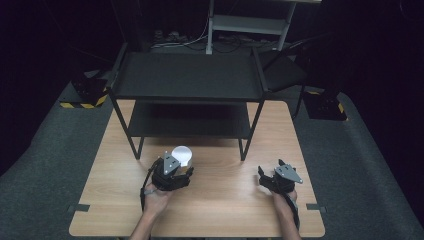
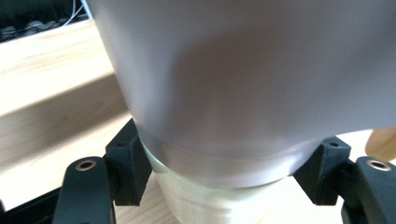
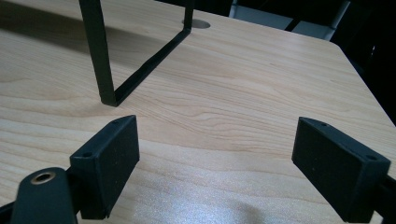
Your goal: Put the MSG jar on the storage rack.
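while the left gripper (image 1: 186,172) clenches a frosted white cup (image 2: 233,88) at the wooden table's (image 1: 225,200) seven o'clock — the right gripper (image 3: 215,163) gapes, released.

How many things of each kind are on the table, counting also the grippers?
White cup: 1
Black shelf rack: 1
Grippers: 2, the left gripper and the right gripper
Total: 4

Your left claw (image 1: 186,172) and right claw (image 1: 262,176) are matte black, each topped by a grey three-cornered plate. Their jaws are blocky black pads with small screw holes and brass-ringed pivots. Your forearms are bare.
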`<state>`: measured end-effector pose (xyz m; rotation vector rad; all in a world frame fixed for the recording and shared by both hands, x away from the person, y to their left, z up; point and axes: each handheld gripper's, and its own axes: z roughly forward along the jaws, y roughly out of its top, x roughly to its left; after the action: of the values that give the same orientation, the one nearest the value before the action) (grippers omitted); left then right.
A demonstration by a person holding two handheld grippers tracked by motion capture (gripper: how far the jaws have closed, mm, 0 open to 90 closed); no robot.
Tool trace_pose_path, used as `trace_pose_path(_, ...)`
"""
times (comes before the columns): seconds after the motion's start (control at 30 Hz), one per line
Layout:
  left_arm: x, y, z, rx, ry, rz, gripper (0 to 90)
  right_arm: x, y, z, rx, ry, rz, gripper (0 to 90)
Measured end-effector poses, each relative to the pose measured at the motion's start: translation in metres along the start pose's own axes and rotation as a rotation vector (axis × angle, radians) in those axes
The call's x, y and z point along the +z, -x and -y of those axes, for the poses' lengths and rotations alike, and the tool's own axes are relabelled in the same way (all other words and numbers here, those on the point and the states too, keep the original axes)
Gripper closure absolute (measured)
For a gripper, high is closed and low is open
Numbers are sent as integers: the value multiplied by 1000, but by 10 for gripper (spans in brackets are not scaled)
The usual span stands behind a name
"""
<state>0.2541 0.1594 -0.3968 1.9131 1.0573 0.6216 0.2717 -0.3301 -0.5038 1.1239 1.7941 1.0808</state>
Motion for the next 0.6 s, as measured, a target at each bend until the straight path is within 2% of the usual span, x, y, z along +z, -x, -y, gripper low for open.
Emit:
trace_pose_path(0.17, -13, -7, -20, -7, 32, 47, 313, 0, 0, 0, -1, 0, -3, 143)
trace_pose_path(0.33, -19, -14, -36, -19, 50, 63, 313, 0, 1, 0, -2, 0, -5, 143)
trace_pose_path(0.4, -22, -15, -47, -10, 64, 49, 313, 0, 1, 0, 2, 2, -7, 143)
trace_pose_path(0.6, -25, -16, -62, 7, 91, 27, 313, 0, 2, 0, 2, 3, -9, 143)
